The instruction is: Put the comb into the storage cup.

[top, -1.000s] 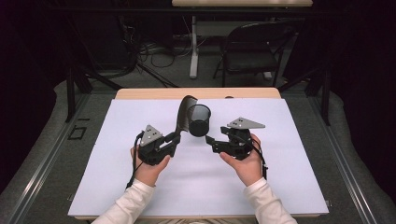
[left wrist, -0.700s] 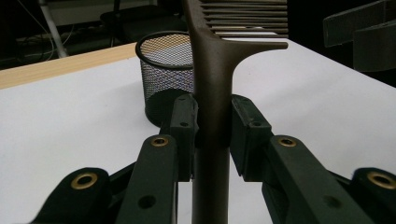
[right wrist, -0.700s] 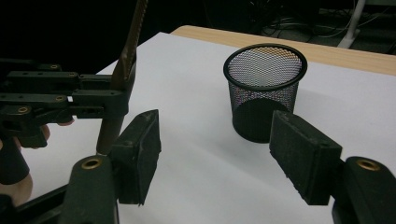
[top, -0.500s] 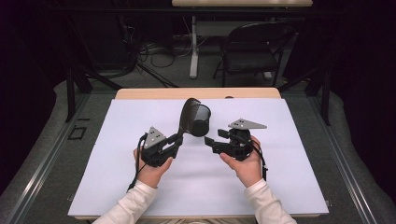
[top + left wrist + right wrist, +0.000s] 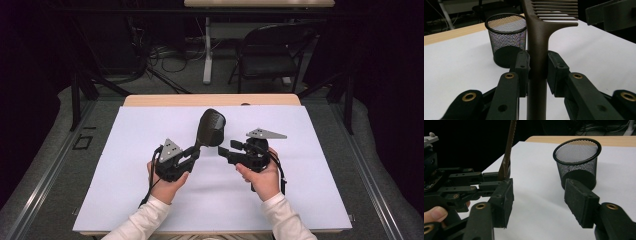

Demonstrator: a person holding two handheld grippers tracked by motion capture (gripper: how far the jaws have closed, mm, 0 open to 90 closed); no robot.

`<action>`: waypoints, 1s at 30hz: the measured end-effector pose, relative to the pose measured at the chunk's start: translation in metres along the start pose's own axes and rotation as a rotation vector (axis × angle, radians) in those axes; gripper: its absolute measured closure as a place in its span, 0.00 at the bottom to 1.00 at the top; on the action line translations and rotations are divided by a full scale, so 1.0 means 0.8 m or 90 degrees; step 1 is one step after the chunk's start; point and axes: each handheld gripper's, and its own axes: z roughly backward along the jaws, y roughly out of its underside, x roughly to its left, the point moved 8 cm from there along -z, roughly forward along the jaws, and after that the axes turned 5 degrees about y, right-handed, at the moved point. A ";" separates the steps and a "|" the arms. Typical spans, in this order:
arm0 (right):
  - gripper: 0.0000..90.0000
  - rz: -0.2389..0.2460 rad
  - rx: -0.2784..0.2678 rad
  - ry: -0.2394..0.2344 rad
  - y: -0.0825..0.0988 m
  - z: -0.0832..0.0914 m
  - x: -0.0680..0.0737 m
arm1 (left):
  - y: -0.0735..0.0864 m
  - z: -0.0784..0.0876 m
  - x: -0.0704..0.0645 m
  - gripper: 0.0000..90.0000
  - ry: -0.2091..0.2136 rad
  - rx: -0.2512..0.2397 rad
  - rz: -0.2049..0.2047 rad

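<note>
The left gripper (image 5: 192, 152) sits left of centre in the high view, and its fingers (image 5: 523, 65) are clamped on the handle of a dark brown comb (image 5: 537, 47). In the left gripper view the handle stands upright in the middle of the frame, pinched between the two pads, with the toothed part spreading toward the upper right edge. The comb runs on below the pads and out of the bottom of the frame, so the grip is partway along the handle — not at its end. In the high view the comb (image 5: 198, 146) shows as a thin dark strip that rises from the left gripper toward the mesh cup (image 5: 211, 127) at the centre; whether it touches the cup cannot be told there.

The right gripper (image 5: 224, 151) is right of centre in the high view and points toward the left gripper. Its fingers (image 5: 503, 200) stand apart with bare white tabletop (image 5: 536, 202) between them; they have just been closing, and nothing lies between them. In the right gripper view the comb (image 5: 507, 155) rises edge-on at the upper left of the frame, beyond and above the left-hand finger, held by the other gripper — clear of the right gripper's pads.

The black mesh cup (image 5: 577, 162) stands upright on the tabletop, in the upper right of the right gripper view, beyond the right-hand finger. In the left gripper view it (image 5: 507, 37) stands in the upper left, just beside the comb's handle.
</note>
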 end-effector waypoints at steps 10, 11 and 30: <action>0.49 -0.027 0.000 -0.035 0.003 -0.004 0.006 | 0.007 -0.006 -0.007 0.81 0.003 0.013 -0.007; 0.49 -0.027 -0.001 -0.037 0.004 -0.004 0.006 | 0.008 -0.007 -0.008 0.81 0.005 0.015 -0.008; 0.54 -0.067 0.002 -0.051 0.010 -0.005 0.006 | 0.019 -0.019 -0.028 0.81 0.029 0.032 -0.018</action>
